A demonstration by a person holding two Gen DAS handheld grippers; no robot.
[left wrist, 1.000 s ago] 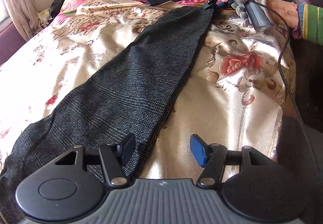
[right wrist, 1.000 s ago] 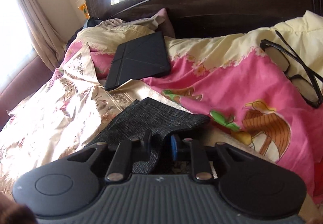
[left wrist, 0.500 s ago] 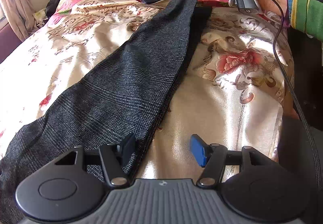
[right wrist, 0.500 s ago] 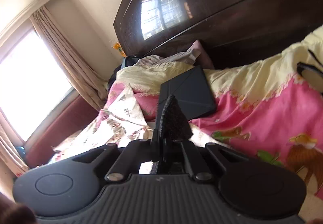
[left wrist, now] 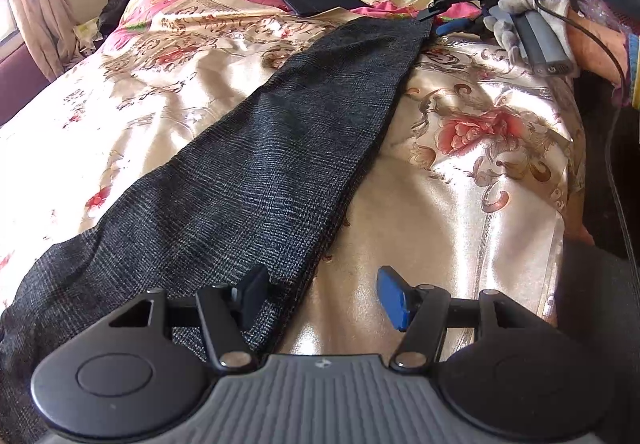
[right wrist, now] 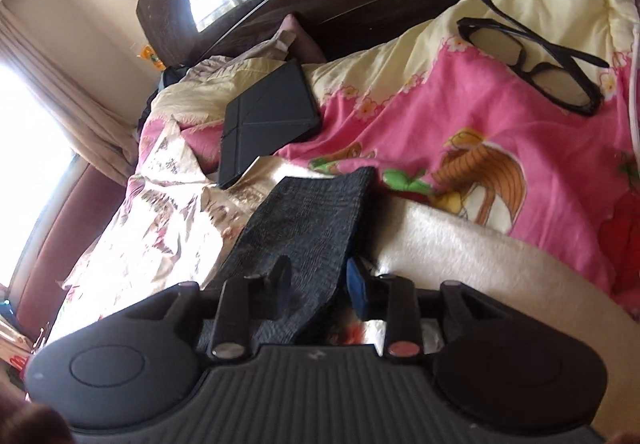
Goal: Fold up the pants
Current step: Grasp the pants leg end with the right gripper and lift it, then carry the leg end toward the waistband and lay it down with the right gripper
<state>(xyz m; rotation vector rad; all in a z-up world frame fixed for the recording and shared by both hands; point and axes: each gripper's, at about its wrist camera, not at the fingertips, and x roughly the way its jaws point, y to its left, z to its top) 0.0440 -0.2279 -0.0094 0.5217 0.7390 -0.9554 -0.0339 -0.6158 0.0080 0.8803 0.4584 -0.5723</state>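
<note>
Now my pants point(left wrist: 256, 172) lie diagonally mid-frame on the bedspread point(left wrist: 460, 228). My right gripper point(right wrist: 320, 284) has just been opening, hem loose between its fingers; my left gripper point(left wrist: 320, 296) gapes empty. Tablet point(right wrist: 264, 120) and glasses point(right wrist: 532, 60) sit upper frame.

A floral satin bedspread point(left wrist: 460, 244) carries the dark pants point(left wrist: 248, 180), a black tablet case point(right wrist: 264, 120) and glasses point(right wrist: 536, 56) on the pink quilt point(right wrist: 460, 116).

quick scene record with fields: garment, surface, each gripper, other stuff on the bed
garment: dark grey pants, laid out long and flat
surface: floral satin bedspread
left gripper: open, one finger over the pants' edge
right gripper: jaws just opened, pants hem lies between them, not pressed
other items: black tablet case, black glasses on pink quilt
</note>
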